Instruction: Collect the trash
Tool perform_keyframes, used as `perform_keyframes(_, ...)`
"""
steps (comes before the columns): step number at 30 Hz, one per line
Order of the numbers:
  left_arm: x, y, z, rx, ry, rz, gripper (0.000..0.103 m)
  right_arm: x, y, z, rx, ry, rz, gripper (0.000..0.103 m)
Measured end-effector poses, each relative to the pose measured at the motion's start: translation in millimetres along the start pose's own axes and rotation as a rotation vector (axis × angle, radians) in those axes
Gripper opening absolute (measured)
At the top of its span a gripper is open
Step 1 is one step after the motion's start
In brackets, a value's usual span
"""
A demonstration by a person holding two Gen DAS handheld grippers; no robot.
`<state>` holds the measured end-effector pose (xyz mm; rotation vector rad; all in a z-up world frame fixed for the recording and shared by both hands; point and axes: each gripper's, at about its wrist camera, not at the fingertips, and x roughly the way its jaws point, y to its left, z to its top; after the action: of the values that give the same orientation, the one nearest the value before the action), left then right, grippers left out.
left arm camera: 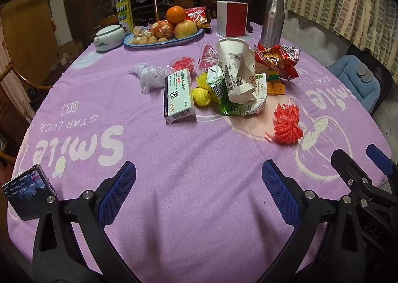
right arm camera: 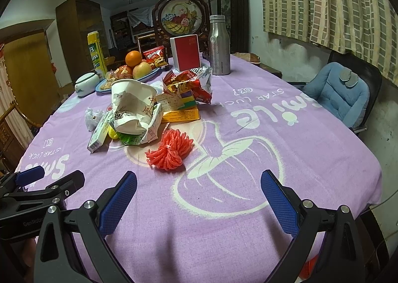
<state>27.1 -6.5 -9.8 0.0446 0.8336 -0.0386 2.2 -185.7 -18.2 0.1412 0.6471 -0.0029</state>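
Note:
Trash lies in a heap mid-table: a crushed paper cup on a green tea carton, a white medicine box, yellow foam nets, a red foam net, a white crumpled bag, red snack wrappers and an orange box. My left gripper is open and empty, near the table's front. My right gripper is open and empty, just short of the red net.
A fruit plate, a white jar, a yellow can, a red-white box and a steel bottle stand at the back. A phone lies at front left. A blue-cushioned chair stands right.

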Motion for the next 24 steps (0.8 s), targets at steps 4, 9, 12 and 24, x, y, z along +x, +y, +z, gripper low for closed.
perform_keyframes(4,-0.3,-0.2,-0.2,0.000,0.000,0.000,0.097,0.4,0.4,-0.6,0.000,0.002,0.000,0.098)
perform_keyframes(9,-0.3,-0.3,-0.3,0.001,0.001,0.000,0.097,0.5,0.2,-0.5,0.000,0.001,0.000,0.098)
perform_keyframes(12,-0.6,-0.3,-0.4,0.000,0.001,-0.001,0.097,0.2,0.7,-1.7,0.000,0.001,0.001,0.098)
perform_keyframes(24,0.1,-1.4,-2.9,0.008,0.004,0.000,0.097,0.9,0.1,-0.8,0.001,0.003,0.000,0.098)
